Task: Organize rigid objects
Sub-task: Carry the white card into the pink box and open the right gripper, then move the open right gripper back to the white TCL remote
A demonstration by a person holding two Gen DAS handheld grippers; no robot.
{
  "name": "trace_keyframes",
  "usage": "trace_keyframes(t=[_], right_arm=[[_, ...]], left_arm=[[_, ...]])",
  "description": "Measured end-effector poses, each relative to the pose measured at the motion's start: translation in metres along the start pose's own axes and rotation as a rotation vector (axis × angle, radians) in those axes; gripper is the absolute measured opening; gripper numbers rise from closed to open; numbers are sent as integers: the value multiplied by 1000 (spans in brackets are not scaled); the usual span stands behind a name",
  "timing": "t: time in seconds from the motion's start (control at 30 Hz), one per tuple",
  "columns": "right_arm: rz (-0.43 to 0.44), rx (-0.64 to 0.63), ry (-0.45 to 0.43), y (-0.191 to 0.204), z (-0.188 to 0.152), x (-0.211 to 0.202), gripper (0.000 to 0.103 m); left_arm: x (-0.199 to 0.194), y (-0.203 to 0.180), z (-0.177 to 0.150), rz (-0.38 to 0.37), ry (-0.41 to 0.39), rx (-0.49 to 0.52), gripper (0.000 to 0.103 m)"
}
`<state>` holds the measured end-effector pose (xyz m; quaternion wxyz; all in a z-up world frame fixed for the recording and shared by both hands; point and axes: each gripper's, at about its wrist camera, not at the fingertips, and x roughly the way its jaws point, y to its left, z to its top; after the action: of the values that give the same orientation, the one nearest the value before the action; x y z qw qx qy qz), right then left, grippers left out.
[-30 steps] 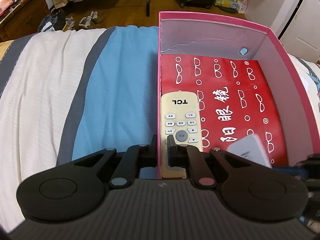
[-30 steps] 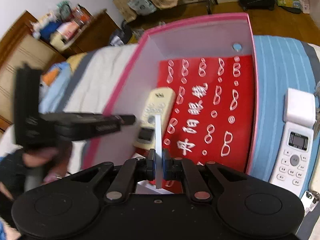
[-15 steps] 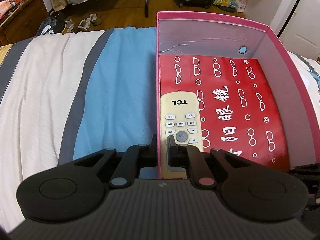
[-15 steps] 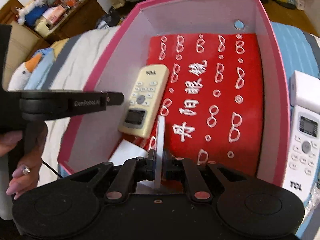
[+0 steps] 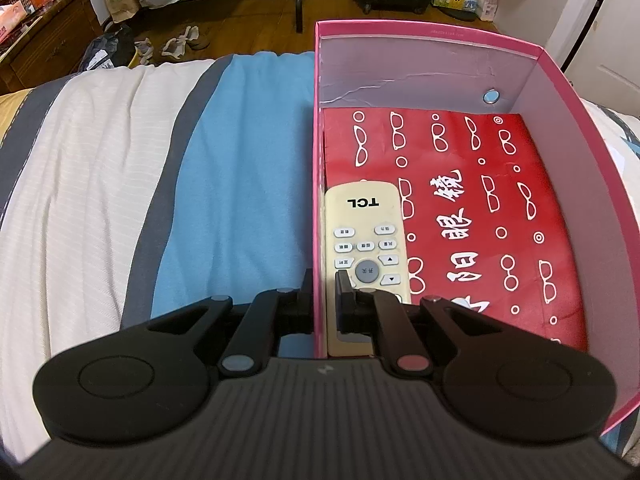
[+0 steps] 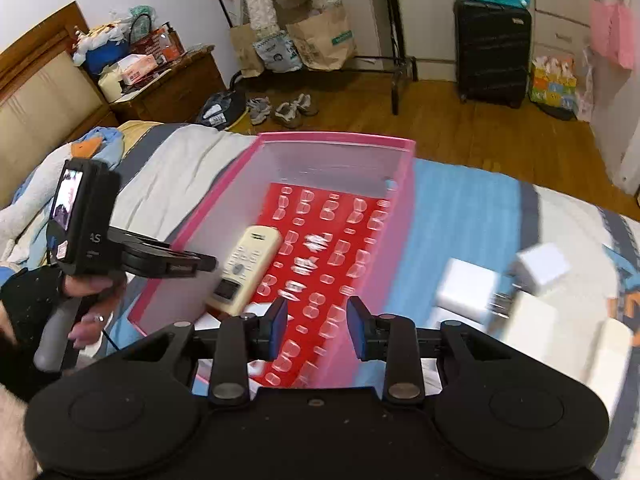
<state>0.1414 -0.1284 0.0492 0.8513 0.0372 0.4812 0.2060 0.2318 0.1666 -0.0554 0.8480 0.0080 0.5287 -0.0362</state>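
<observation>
- Left gripper [image 5: 323,292]: fingers closed on the left wall of the pink box [image 5: 318,208], one finger outside the wall and one inside.
- Right gripper [image 6: 317,328]: fingers apart with nothing between them; the jaws have just been opening. It hangs above the near end of the pink box.
- Cream remote [image 5: 366,240]: lies flat inside the pink box against its left wall, marked "TCL", buttons up; its near end is hidden behind the left gripper's inner finger.
- Red printed sheet [image 5: 472,208]: covers the floor of the pink box; the cream remote rests on it.
- White blocks [image 6: 472,288]: lie on the bed to the right of the pink box, outside it; too blurred to identify further.
- Bed [image 5: 120,200]: striped white, grey and blue cover; the pink box stands on it.
- A hand [image 6: 86,304] holds the left gripper's handle at the left of the pink box.
</observation>
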Motion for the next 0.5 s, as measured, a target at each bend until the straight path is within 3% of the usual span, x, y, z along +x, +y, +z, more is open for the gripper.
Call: trace_keyframes(t=[0.17, 0.37, 0.4, 0.47, 0.5], right_arm=[[-16, 83, 58, -52, -9, -13, 38], [-1, 144, 92, -82, -27, 11, 44], [21, 165, 71, -85, -31, 14, 45], [55, 236, 20, -91, -42, 21, 58], [64, 261, 15, -93, -46, 26, 58]], left_arm=[[1, 1, 1, 4, 2, -33, 8], [1, -2, 1, 23, 11, -19, 8], [1, -3, 2, 25, 12, -17, 8], [2, -4, 2, 31, 15, -11, 9], [2, -5, 2, 34, 15, -8, 9]])
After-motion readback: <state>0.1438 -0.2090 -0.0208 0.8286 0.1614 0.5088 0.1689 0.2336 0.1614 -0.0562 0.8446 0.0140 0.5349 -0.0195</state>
